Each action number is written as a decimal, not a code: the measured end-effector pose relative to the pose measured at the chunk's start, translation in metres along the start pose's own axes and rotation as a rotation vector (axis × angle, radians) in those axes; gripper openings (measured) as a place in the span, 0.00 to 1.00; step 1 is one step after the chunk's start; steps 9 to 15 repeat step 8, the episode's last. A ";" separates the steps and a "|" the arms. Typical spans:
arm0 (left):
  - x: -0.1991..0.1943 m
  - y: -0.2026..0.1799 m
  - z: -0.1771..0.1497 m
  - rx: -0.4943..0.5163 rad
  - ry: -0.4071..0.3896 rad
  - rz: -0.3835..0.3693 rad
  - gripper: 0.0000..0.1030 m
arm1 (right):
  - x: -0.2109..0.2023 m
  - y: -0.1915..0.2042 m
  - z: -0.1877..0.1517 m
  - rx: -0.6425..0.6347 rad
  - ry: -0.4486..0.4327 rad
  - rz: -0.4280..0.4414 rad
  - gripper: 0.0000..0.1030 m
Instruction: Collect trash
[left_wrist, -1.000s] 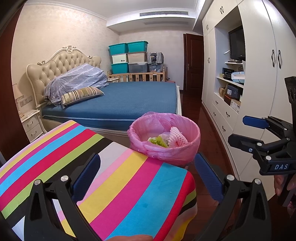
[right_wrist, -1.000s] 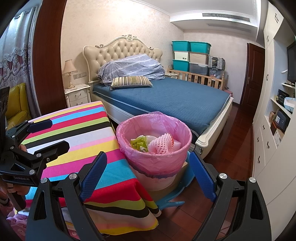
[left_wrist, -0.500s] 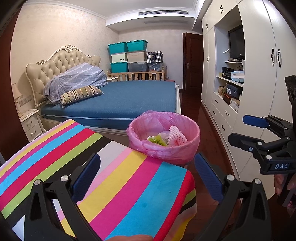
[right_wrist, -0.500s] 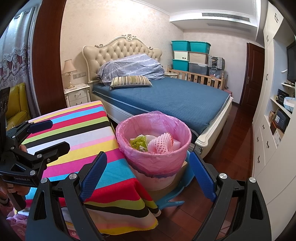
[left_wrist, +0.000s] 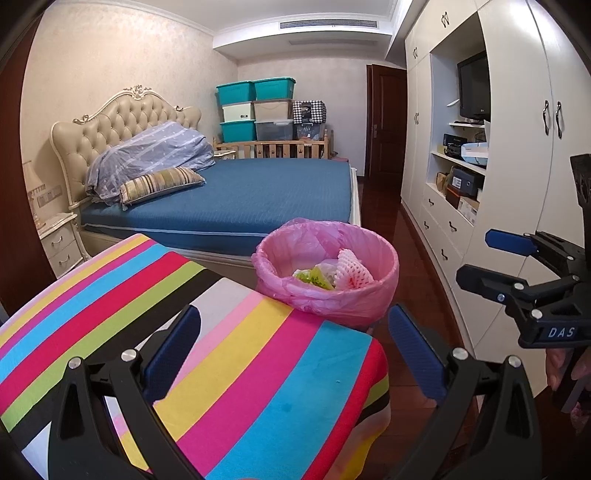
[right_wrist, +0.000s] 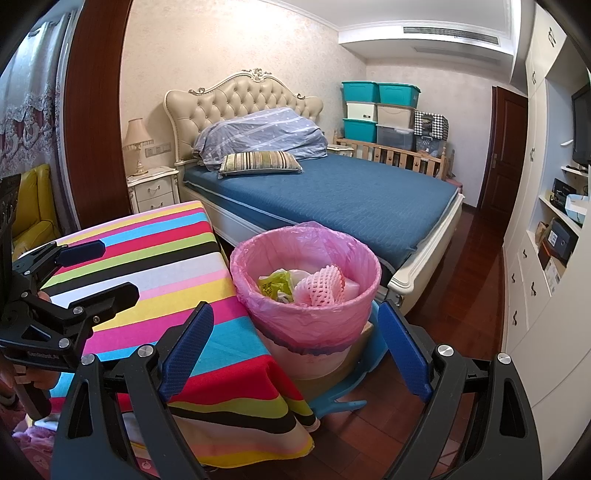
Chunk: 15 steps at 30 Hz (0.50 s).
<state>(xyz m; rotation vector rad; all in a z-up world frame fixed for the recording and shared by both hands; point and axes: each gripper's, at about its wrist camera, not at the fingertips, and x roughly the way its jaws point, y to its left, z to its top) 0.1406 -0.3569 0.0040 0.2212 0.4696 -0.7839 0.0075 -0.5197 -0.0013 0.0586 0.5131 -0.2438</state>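
Pink-lined trash bin (right_wrist: 306, 291) stands on the floor just beside the striped table's (left_wrist: 221, 354) corner, holding a pink foam net (right_wrist: 323, 284) and a yellow-green wrapper (right_wrist: 273, 284). Left gripper (left_wrist: 291, 354) hangs over the table, right gripper (right_wrist: 295, 343) before the bin; both sets of fingers spread, empty.

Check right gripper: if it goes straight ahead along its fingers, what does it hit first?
Most likely the pink-lined trash bin, which sits centred between the open fingers of the right gripper with nothing in front of it. Depth is unclear; the striped tablecloth lies just left of that line.
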 end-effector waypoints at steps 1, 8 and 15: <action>-0.001 0.001 0.001 -0.001 -0.003 0.005 0.96 | 0.000 0.000 0.000 0.001 0.000 0.002 0.82; -0.022 0.029 -0.005 -0.023 -0.018 0.090 0.96 | 0.001 0.017 0.002 -0.038 -0.004 0.024 0.82; -0.022 0.029 -0.005 -0.023 -0.018 0.090 0.96 | 0.001 0.017 0.002 -0.038 -0.004 0.024 0.82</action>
